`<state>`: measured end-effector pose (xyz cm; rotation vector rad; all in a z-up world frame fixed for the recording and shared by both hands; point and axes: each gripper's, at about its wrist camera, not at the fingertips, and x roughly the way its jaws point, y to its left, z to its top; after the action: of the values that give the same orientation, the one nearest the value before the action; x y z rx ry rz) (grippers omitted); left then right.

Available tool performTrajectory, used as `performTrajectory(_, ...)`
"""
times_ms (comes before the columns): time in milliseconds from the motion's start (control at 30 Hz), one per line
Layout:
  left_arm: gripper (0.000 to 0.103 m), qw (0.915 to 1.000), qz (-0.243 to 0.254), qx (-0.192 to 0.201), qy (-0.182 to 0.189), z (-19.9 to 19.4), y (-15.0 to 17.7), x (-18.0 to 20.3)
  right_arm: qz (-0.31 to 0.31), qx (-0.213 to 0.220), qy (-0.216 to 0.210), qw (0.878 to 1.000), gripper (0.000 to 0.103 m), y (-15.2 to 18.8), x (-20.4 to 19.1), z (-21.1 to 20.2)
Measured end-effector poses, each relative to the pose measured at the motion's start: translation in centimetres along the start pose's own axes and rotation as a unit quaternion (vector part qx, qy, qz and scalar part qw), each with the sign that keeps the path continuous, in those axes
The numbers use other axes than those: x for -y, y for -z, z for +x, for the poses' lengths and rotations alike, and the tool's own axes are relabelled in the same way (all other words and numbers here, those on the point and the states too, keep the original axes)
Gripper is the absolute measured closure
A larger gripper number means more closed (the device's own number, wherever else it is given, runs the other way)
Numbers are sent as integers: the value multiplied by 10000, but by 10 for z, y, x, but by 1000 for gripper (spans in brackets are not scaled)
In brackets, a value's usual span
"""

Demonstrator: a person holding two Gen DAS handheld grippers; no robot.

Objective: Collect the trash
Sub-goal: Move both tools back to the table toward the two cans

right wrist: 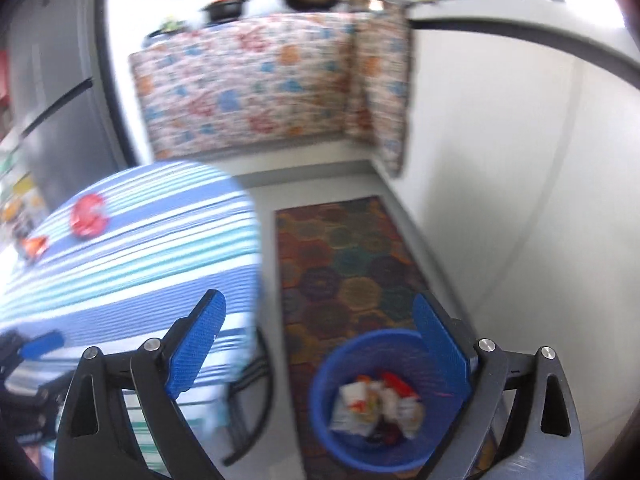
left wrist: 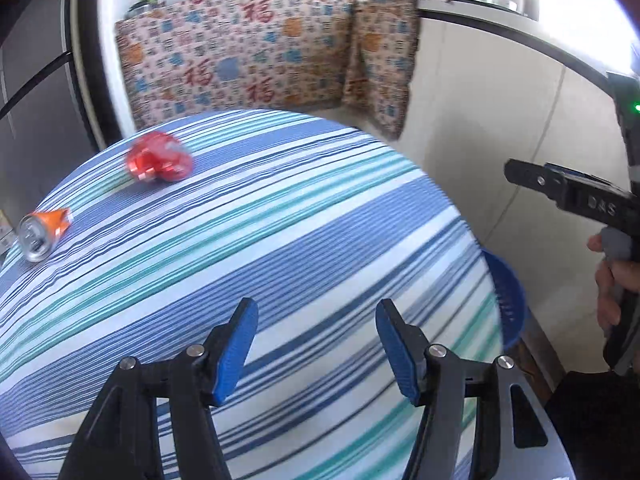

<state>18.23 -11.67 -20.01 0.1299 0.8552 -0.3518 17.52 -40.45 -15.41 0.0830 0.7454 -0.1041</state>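
Note:
A crushed red can (left wrist: 159,157) and a crushed orange can (left wrist: 40,230) lie on the far left of the round table with the striped cloth (left wrist: 280,220). My left gripper (left wrist: 316,348) is open and empty above the table's near side, well short of both cans. My right gripper (right wrist: 320,344) is open and empty, held above a blue trash bin (right wrist: 384,400) on the floor that holds several crumpled wrappers. Both cans show in the right wrist view, red (right wrist: 89,210) and orange (right wrist: 34,246). The bin's rim (left wrist: 508,300) peeks out beyond the table's right edge. The right gripper's body (left wrist: 580,200) shows at far right.
A patterned rug (right wrist: 344,264) lies on the floor between the table and the white cabinet wall (right wrist: 500,200). A counter draped in a printed cloth (left wrist: 248,56) stands at the back with pots and a wok. A grey fridge (left wrist: 32,92) stands at left.

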Motion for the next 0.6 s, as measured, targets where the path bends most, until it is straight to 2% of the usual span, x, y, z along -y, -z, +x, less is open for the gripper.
performTrajectory(133,40,9982,-344,-127,-474,-6,11,-54,-661,-194,-606,9958,8,11,-76,12)
performTrajectory(300,40,9942,-603,-225,-863,-9,23,-101,-1281,-489,-1029,9852,8,28,-146,31)
performTrajectory(433,40,9917,-729,-276,-1025,-6,22,-123,-1497,-547,-1165,9803,8,33,-175,41)
performTrajectory(600,40,9910,-729,-306,-1076,-3,23,-129,-1562,-634,-1172,9787,8,39,-195,52)
